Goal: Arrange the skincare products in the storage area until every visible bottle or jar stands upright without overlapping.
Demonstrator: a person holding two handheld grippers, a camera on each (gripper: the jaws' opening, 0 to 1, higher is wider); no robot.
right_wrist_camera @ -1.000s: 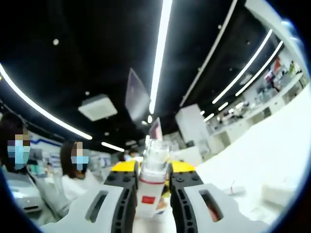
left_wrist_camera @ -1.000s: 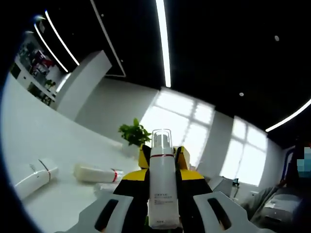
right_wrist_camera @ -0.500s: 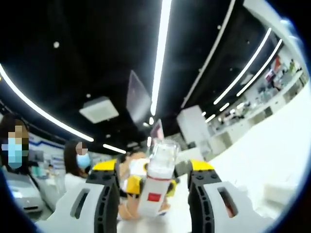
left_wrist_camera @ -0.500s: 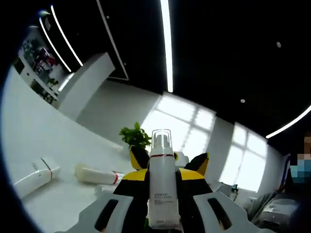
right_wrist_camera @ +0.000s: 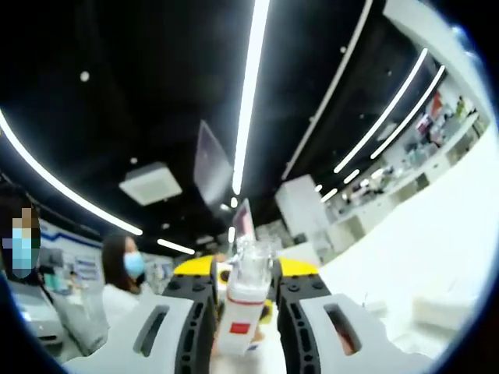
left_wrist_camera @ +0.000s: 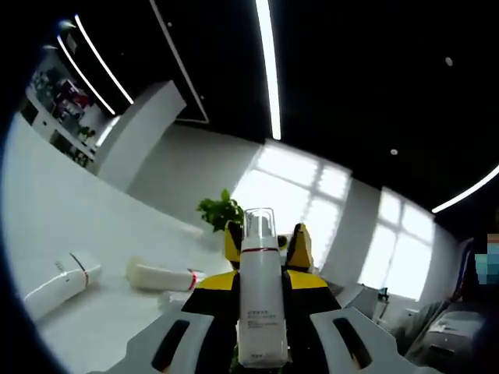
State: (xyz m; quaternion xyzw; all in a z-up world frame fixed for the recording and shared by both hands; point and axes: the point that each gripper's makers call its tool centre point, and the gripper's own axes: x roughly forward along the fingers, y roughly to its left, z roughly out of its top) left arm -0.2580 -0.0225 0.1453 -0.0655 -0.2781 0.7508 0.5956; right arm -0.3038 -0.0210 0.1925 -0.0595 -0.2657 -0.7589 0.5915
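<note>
- Standing upright between the jaws of the left gripper point(left_wrist_camera: 261, 343), the pump bottle point(left_wrist_camera: 261, 312) has its long axis running straight up the left gripper view, clear cap on top and base down near the jaws' roots.
- The left gripper's jaws are pressed against the bottle's sides, pinching it.
- In the right gripper view the right gripper point(right_wrist_camera: 243, 327) also has its jaws closed on this bottle, gripping it just below the red band, with the clear cap poking out above the yellow-topped jaws.
- The bottle is white and slim, with a thin red ring under a transparent cap and small grey print low on its front; from the right gripper's side a small red square label shows.
- On the white table point(left_wrist_camera: 54, 226) lie two more white products on their sides: a capped tube point(left_wrist_camera: 61, 282) with a red stripe, and a longer bottle point(left_wrist_camera: 162, 276) with a red band.
- A green potted plant point(left_wrist_camera: 220, 212) stands at the table's far edge before bright windows.
- Overhead, a black ceiling carries long white light strips.
</note>
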